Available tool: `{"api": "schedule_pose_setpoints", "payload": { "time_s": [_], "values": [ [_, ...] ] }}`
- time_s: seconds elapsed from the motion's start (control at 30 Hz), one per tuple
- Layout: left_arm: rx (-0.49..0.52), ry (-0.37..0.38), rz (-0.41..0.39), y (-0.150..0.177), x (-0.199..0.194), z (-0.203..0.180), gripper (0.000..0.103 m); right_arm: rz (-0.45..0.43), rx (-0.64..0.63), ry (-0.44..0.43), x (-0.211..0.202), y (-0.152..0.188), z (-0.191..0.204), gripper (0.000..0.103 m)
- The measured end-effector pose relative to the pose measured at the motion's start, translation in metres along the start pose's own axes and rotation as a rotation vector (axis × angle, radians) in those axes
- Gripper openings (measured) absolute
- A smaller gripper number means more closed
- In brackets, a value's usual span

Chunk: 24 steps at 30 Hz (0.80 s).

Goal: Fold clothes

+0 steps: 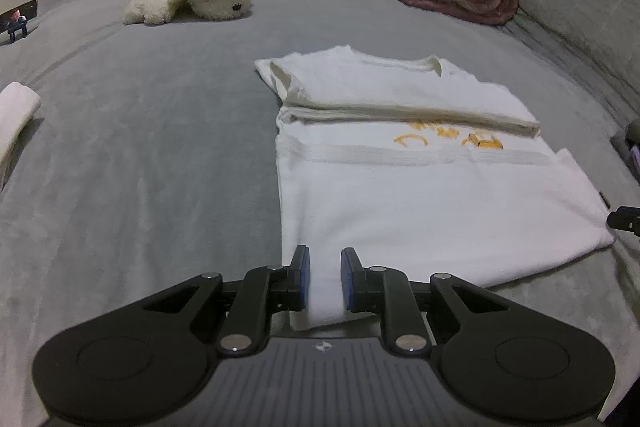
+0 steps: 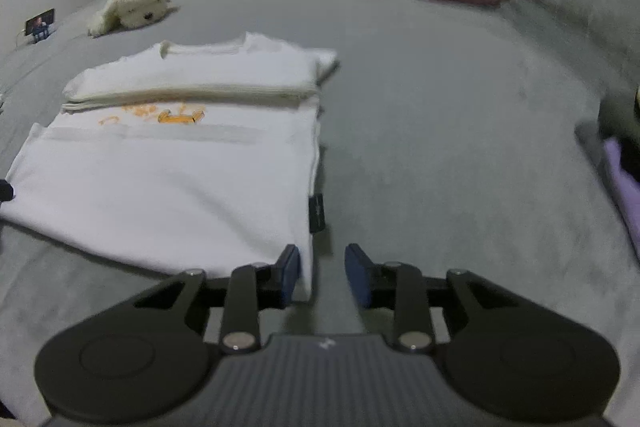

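Blue-padded jaws frame the near hem of a half-folded white T-shirt (image 1: 400, 199) on the grey bed (image 1: 152, 155).

Left gripper (image 1: 325, 279) stands narrow, with the shirt's near-left corner bunched between its pads, seemingly pinched. Right gripper (image 2: 322, 277) has its jaws a little apart, the near-right corner just beside its left pad, nothing gripped. From both tools the shirt runs away towards its collar, top third already turned down; each hand sits at its own corner, so the hem likely lifts forward.
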State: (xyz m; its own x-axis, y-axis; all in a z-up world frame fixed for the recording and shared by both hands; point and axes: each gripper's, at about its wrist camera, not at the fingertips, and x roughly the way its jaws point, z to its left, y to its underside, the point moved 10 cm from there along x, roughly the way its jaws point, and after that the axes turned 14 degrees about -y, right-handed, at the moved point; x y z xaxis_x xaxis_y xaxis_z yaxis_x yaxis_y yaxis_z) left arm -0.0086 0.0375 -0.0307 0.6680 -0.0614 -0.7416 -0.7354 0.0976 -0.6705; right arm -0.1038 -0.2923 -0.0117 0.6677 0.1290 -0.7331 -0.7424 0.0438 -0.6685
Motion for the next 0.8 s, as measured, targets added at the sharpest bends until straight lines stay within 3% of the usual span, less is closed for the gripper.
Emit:
{"api": "schedule_pose_setpoints", "payload": {
  "time_s": [0.13, 0.37, 0.47, 0.6, 0.8],
  "values": [
    [-0.008, -0.026, -0.026, -0.004, -0.004, 0.006, 0.019, -0.061, -0.031, -0.03, -0.008, -0.009, 0.011, 0.027],
    [-0.025, -0.051, 0.026, 0.003, 0.009, 0.013, 0.021, -0.002, -0.123, -0.107, 0.011, 0.002, 0.05, 0.028],
    [-0.023, -0.058, 0.034, 0.004, 0.01, 0.013, 0.022, 0.05, -0.153, -0.088, 0.022, 0.012, 0.06, 0.028],
    [-0.035, -0.056, 0.043, 0.004, 0.009, 0.015, 0.022, 0.021, -0.178, -0.088, 0.018, 0.01, 0.065, 0.029],
    [-0.039, -0.057, 0.05, 0.004, 0.009, 0.016, 0.023, -0.006, -0.324, -0.13, 0.016, 0.018, 0.096, 0.036]
  ]
}}
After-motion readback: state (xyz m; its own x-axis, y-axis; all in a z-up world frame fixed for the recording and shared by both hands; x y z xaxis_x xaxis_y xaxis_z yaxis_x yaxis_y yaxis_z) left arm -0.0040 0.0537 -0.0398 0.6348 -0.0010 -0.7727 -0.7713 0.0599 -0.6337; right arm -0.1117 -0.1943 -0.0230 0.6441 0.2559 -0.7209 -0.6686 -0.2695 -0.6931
